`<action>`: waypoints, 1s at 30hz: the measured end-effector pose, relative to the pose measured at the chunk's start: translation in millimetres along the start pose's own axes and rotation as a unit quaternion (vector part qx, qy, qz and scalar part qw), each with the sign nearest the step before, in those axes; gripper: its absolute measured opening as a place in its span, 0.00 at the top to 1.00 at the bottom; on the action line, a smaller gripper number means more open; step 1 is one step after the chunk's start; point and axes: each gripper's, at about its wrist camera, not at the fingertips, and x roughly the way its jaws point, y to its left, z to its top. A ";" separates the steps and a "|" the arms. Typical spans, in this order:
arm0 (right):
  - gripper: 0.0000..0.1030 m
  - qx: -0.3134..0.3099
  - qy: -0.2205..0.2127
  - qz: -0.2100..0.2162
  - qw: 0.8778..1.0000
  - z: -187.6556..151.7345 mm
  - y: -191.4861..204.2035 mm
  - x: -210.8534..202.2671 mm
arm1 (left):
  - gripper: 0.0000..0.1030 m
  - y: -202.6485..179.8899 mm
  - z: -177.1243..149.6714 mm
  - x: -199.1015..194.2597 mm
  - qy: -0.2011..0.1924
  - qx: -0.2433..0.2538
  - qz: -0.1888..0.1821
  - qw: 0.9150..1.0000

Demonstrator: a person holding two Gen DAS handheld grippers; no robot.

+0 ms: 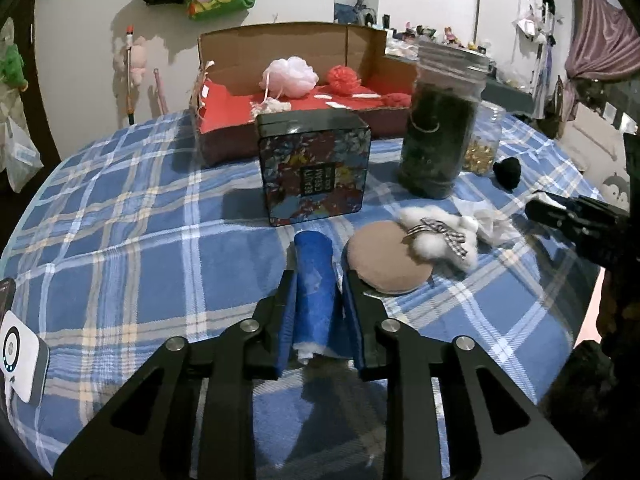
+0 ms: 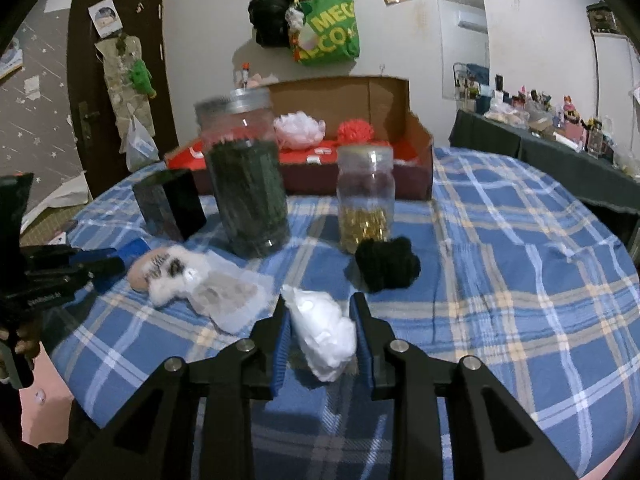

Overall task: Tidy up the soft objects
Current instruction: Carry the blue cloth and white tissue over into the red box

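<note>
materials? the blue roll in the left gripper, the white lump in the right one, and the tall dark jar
Blue roll: looks like soft fabric or foam sheet, matte, white stuffing at its end. White lump: crinkled thin plastic or wadding, slightly shiny; can't tell which. Tall jar: clear plastic or glass, glossy, ribbed grey screw lid, dark green filling.

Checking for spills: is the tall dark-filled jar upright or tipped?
Upright: the jar stands on its base on the plaid cloth, lid on top.
</note>
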 end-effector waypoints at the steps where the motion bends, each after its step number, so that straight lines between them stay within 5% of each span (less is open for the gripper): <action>1: 0.64 0.000 0.006 -0.002 1.000 -2.2 -0.7 3.0 | 0.70 -0.1 -0.1 1.7 0.003 0.001 0.007 1.000; 4: 0.51 -0.003 0.012 -0.009 1.000 -6.9 -0.8 7.5 | 0.44 -1.6 -1.3 4.6 0.005 0.003 0.021 1.000; 10: 0.40 -0.004 0.005 -0.015 1.000 -10.8 -1.4 7.6 | 0.44 -1.1 1.6 8.6 0.013 -0.005 0.027 1.000; 18: 0.39 -0.019 -0.002 -0.035 0.999 -13.1 0.9 10.3 | 0.44 -5.2 4.0 13.7 0.019 -0.003 0.041 0.999; 19: 0.40 -0.020 -0.003 -0.036 0.999 -13.0 0.8 10.7 | 0.46 -5.7 3.6 13.3 0.016 -0.002 0.042 0.999; 23: 0.70 -0.024 -0.005 -0.028 0.999 -13.7 1.1 10.1 | 0.75 -12.7 -0.4 10.2 0.006 0.012 0.031 0.999; 30: 0.75 -0.018 -0.017 -0.008 1.000 -7.9 1.8 2.0 | 0.78 -25.0 1.0 -5.7 -0.017 0.012 0.021 1.000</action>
